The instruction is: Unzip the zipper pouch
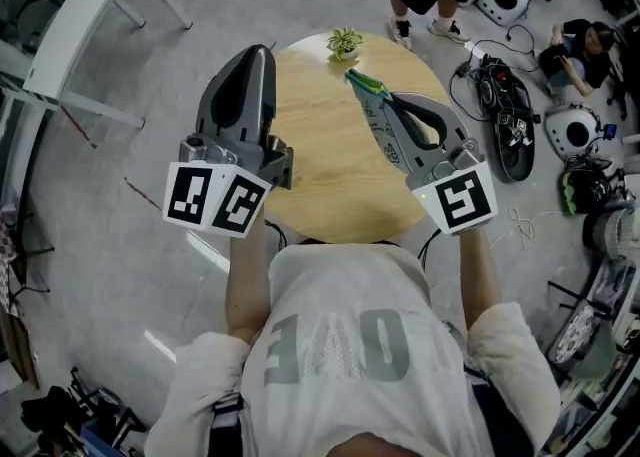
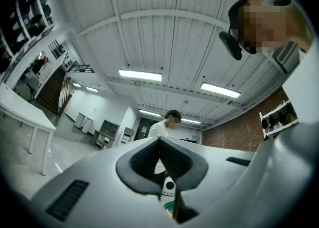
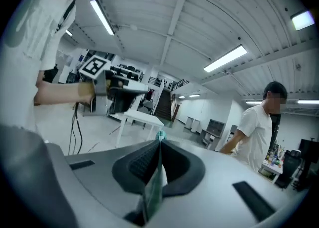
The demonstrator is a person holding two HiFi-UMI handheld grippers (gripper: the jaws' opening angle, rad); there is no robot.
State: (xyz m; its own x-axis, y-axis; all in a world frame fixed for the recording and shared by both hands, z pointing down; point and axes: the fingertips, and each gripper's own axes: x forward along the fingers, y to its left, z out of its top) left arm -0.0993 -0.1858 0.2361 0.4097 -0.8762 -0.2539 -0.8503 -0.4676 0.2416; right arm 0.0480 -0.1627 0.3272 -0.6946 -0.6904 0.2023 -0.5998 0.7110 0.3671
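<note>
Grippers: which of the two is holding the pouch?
The right gripper, jaws shut on the pouch; the left gripper is apart from it.

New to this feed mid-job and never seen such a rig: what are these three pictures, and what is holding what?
There is no robot: a person holds a two-jaw gripper in each hand. The head view looks down from a camera on their head at a round wooden table with a small potted plant. The other two views come from cameras riding on each gripper, looking along its jaws. The right gripper is shut on the zipper pouch, held over the table. The left gripper is shut on nothing that I can make out, well clear of the pouch. A second person stands beyond the table.
</note>
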